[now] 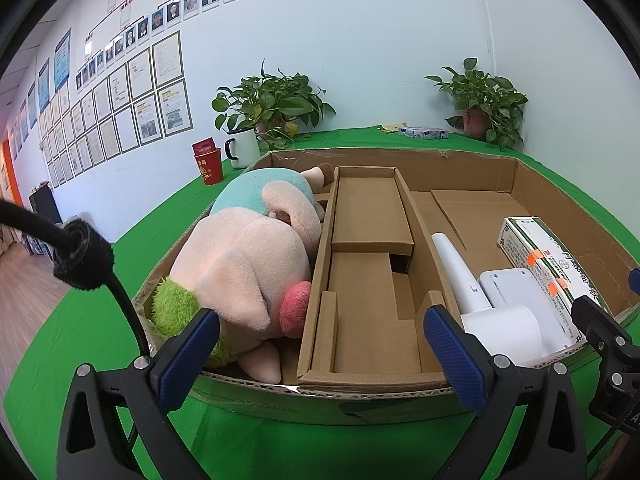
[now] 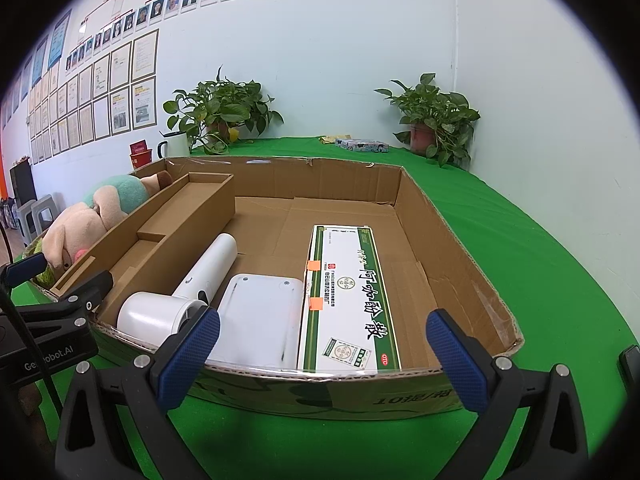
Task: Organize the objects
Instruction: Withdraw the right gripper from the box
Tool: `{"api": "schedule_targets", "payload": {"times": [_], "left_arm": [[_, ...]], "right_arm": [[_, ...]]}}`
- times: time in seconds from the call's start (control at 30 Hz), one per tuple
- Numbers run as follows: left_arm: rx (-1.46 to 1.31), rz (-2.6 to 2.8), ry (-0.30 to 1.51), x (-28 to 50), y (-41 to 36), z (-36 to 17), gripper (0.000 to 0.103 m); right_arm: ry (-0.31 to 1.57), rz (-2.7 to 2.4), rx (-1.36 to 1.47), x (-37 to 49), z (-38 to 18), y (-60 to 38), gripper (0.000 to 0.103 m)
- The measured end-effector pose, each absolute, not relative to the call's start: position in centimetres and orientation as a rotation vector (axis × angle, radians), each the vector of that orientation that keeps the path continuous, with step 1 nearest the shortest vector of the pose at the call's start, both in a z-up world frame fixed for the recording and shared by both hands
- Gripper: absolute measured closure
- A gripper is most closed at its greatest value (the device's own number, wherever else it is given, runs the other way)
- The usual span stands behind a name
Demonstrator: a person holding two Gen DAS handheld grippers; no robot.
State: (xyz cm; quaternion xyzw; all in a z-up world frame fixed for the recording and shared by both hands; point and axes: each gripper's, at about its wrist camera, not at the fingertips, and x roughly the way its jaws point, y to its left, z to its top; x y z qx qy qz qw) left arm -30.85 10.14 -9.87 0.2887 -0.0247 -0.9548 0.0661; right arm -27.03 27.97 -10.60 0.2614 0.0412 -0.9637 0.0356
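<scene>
Both tongs, left gripper (image 1: 320, 350) and right gripper (image 2: 323, 354), hang apart and empty at the cardboard box's (image 2: 460, 240) near rim.

The medicine carton (image 2: 348, 300), lower centre, lies flat between the right gripper's fingers but beyond them; likely light, stiff, best pinched across its narrow width. The plush pig (image 1: 244, 272), left of centre, looks soft. The white hair dryer (image 2: 188, 292) looks smooth, possibly slippery.

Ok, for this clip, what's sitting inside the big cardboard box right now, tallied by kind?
Plush toy: 1
Cardboard insert: 1
White hair dryer: 1
White flat device: 1
Green and white medicine carton: 1
Total: 5

Both grippers are open and empty, near the box's front edge.
</scene>
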Motion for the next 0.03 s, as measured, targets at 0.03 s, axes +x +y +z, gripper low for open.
{"api": "schedule_targets", "payload": {"times": [0.03], "left_arm": [[0.871,-2.88,-0.074,-30.87,10.07,-9.84,0.0]], "right_arm": [[0.126,-2.961,0.803,-27.03,-10.6,27.97,0.001]]}}
